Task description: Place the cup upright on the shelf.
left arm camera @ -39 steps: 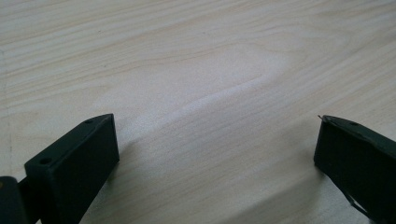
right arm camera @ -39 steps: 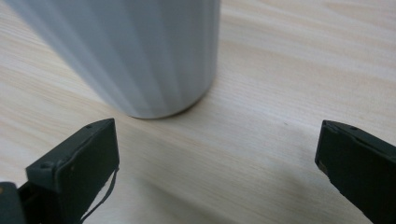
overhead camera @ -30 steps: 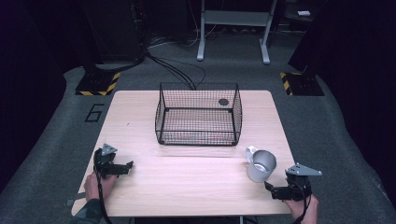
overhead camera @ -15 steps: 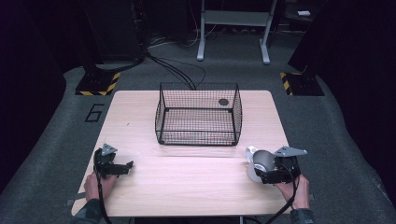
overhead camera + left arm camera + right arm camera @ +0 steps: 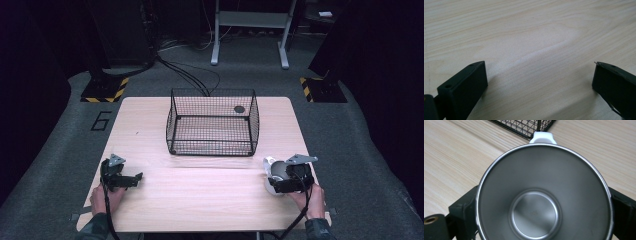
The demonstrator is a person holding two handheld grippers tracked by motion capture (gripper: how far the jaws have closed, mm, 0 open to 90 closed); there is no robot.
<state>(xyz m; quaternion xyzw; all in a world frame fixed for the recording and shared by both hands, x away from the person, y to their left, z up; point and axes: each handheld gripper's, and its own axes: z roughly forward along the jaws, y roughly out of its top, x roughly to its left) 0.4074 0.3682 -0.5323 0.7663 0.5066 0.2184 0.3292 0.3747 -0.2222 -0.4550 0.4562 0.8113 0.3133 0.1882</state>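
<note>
Right-hand claw first: my right gripper (image 5: 280,186) sat low on the table's near right part with its two black jaws flanking a round stainless-steel cup (image 5: 544,195), one jaw on each side of the wall; whether they had pressed home on it or merely bracketed it, I could not tell. Inside that cup I saw a brushed grey bowl narrowing to a flat circular bottom, empty and clean, with a bright rolled rim and a white plastic handle (image 5: 543,137) sticking out on the far side, toward the basket. From above, the cup (image 5: 274,172) stood on the wood, just off the near right corner of the black wire mesh basket (image 5: 212,122), near it but not touching. My left gripper (image 5: 131,180) lay on the pale wooden table (image 5: 200,200) at the near left, jaws spread wide over bare grain (image 5: 536,50), holding nothing. As I judged it, the job was barely started: the reach to the cup was made, the lift and the carry into the basket were all left, and the basket held no cup, only a small dark disc (image 5: 239,109) visible through its far side
</note>
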